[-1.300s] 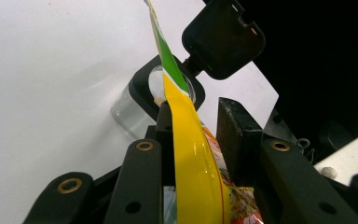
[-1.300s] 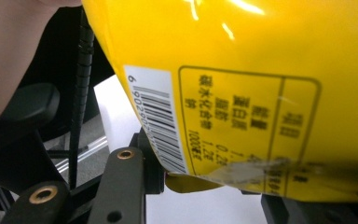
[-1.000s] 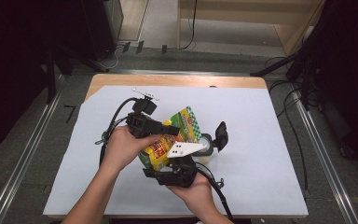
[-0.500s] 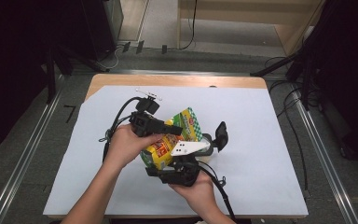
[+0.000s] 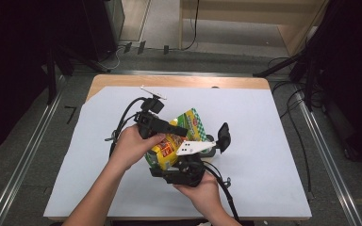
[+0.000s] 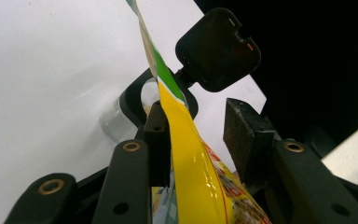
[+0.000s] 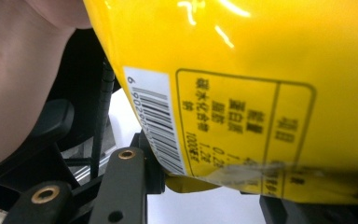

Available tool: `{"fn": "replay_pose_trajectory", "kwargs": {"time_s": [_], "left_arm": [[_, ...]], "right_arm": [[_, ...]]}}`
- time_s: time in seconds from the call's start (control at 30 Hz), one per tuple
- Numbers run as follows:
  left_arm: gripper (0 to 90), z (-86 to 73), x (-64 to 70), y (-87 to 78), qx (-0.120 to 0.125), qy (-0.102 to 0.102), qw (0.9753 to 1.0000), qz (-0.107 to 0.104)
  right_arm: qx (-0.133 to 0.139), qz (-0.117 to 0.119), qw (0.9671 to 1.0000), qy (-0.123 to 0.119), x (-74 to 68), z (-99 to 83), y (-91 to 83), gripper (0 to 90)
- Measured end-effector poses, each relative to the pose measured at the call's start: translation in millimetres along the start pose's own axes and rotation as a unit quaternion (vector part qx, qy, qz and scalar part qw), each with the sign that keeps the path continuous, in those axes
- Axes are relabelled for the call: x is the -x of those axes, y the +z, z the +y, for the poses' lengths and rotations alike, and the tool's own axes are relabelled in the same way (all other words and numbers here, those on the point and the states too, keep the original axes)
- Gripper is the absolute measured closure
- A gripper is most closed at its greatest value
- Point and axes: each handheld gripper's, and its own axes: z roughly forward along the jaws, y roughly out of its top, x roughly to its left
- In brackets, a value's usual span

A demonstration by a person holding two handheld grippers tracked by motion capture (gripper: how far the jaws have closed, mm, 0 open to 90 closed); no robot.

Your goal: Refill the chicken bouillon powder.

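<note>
Your left tongs (image 6: 193, 140) stand apart around the glossy yellow-green snack bag (image 5: 176, 136), held mid-table (image 5: 264, 141). Your right tongs (image 7: 205, 186) clamp the bag's bottom edge.

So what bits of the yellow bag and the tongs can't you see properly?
- High view: the lower half of the snack bag is covered by both hands and the tongs.
- Left gripper view: the clear container behind the bag is mostly hidden by the bag and the tongs.
- Right gripper view: the bag's label print is too blurred to read, and the right tongs' far jaw is hidden behind the bag.
</note>
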Motion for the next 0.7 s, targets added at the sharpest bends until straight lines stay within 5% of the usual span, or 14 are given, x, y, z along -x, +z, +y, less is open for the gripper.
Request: {"fn": "replay_pose_trajectory", "kwargs": {"time_s": [0.27,0.43,0.7], "left_arm": [[66.9,1.0,4.1,-2.3,-0.001,-0.022,0.9996,0.019],[75.6,1.5,13.5,-1.9,0.007,0.011,0.998,0.062],[79.3,0.4,20.4,1.7,0.014,0.025,0.9951,0.094]], "right_arm": [[0.002,-0.001,1.0,0.002,1.6,0.2,-1.9,63.5],[0.002,-0.019,0.9998,-0.008,-1.5,0.6,-1.0,62.2],[-0.002,-0.034,0.9993,-0.017,-4.2,-0.2,2.3,54.9]]}}
